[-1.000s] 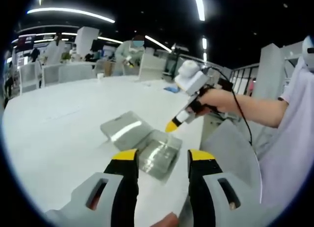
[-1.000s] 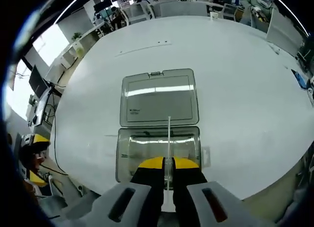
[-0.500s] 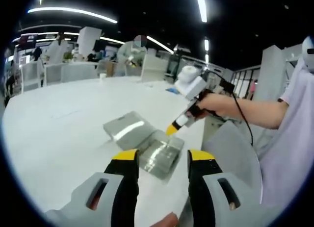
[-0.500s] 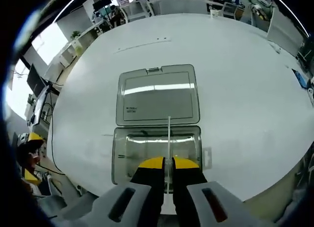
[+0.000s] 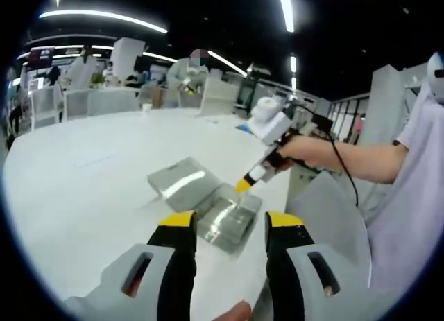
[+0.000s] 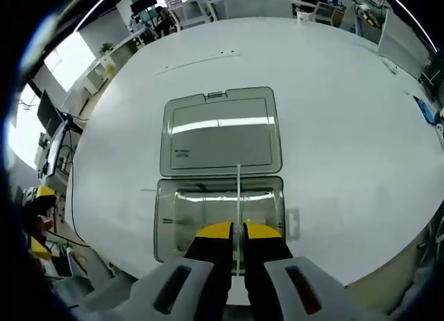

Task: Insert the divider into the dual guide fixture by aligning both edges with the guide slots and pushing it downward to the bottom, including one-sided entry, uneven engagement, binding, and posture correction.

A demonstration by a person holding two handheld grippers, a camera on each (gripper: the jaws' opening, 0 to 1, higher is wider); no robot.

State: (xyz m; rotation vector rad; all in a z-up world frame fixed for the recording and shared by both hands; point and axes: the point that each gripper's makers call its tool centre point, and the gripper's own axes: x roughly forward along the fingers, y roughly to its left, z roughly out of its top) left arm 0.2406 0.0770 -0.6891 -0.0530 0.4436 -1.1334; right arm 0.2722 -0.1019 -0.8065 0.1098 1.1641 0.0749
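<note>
Above the clear box point(image 6: 219, 217) near the bench point(image 6: 347, 148) edge, my right claw point(image 6: 236, 232) pinches the thin divider point(image 6: 238, 196) edge-on over the tray. My left claw point(image 5: 229, 224) hangs back, jaws apart and holding nothing, with bare bench all round.

Clear box point(image 6: 218, 210), yellow-tipped tongs point(image 6: 232, 231).

Right claw point(image 5: 241, 186) lower, nearer fixture point(image 6: 218, 210).

Grey hand-held gripper point(image 6: 237, 231), yellow-tipped black jaws; seemingly pale sleeve point(image 5: 424, 127).
</note>
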